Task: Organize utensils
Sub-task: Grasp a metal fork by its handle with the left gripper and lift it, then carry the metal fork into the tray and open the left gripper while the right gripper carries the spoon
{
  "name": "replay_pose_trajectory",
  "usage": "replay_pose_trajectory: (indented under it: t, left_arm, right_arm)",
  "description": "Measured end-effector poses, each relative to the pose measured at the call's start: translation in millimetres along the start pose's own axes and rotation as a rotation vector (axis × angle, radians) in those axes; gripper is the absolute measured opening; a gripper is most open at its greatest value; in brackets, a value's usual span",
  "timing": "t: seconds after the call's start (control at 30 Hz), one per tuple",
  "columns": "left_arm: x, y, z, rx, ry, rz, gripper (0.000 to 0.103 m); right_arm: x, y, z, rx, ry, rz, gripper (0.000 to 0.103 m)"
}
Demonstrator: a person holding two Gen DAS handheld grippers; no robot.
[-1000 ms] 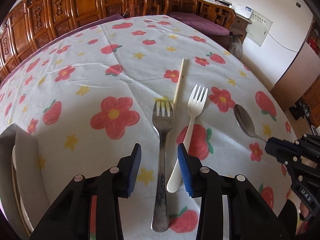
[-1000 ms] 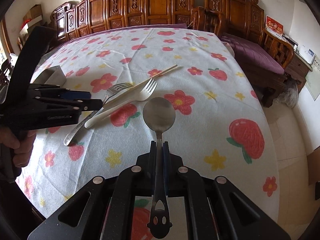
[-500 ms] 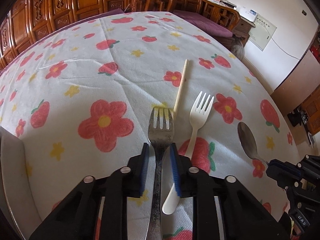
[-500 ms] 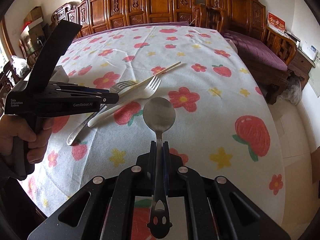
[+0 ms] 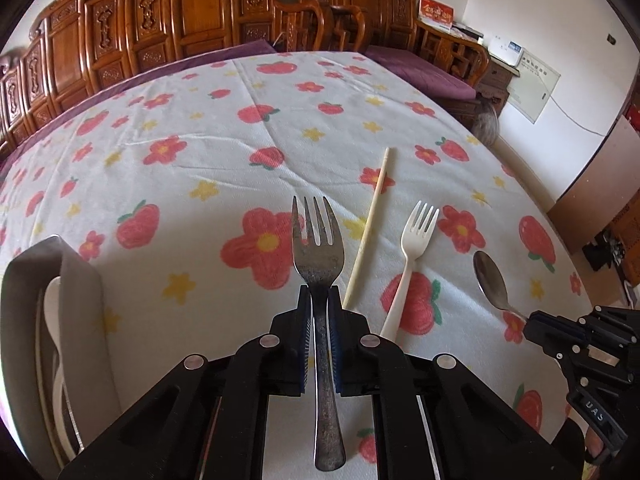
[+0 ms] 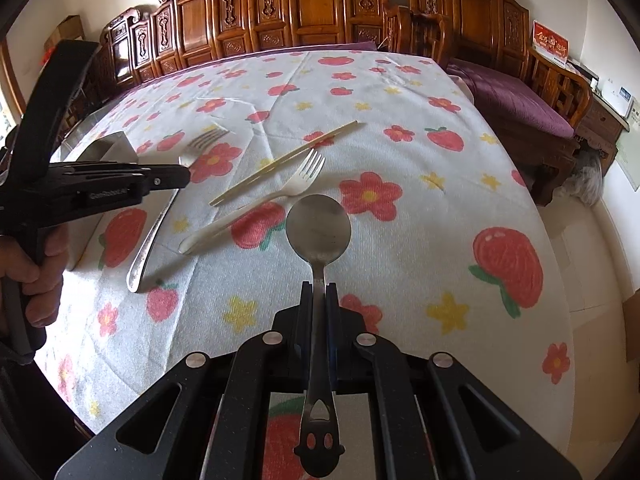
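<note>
A worn metal fork point(image 5: 318, 248) stands between the blue pads of my left gripper point(image 5: 319, 292), whose jaws are closing on its neck; the fork hangs a little above the cloth, tines pointing away. From the right wrist view the same fork point(image 6: 156, 224) slopes down from the left gripper point(image 6: 180, 176). My right gripper point(image 6: 319, 286) is shut on the neck of a metal spoon point(image 6: 319, 232), bowl forward, above the cloth. A white plastic fork point(image 5: 412, 256) and a pale chopstick point(image 5: 370, 220) lie on the flowered tablecloth between the two grippers.
A grey upright holder point(image 5: 76, 280) with white items inside stands at the table's left edge, also the grey holder point(image 6: 116, 146) behind the left gripper. A hand point(image 6: 36, 276) grips the left tool. Carved wooden chairs line the far side; the floor drops off on the right.
My left gripper came down over the metal fork, closed on its neck and lifted it off the cloth. The right gripper and its spoon stayed still.
</note>
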State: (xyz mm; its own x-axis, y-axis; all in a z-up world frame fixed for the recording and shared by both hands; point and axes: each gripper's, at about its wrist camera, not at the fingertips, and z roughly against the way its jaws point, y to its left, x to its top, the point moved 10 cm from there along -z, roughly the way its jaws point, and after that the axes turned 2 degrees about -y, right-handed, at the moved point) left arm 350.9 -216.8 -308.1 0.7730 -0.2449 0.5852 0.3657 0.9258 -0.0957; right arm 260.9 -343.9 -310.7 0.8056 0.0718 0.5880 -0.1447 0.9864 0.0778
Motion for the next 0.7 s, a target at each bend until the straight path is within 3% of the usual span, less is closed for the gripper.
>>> replay_pose_trajectory:
  t: [0.47,0.53,0.7]
  left_arm:
    - [-0.2,-2.9,41.0,0.0,-0.101,-0.03,0.006]
    - [0.6,-2.2,55.0,-0.001,-0.136,-0.031,0.0]
    - [3.7,-2.9,68.2,-0.003,-0.174,-0.045,0.0]
  right_arm:
    - [7.4,15.8,13.7,0.005,-0.034,0.038,0.007]
    - [8.8,17.4,15.4,0.006,-0.039,0.041,0.007]
    - [9.4,21.9,15.3,0.007,-0.04,0.052,0.007]
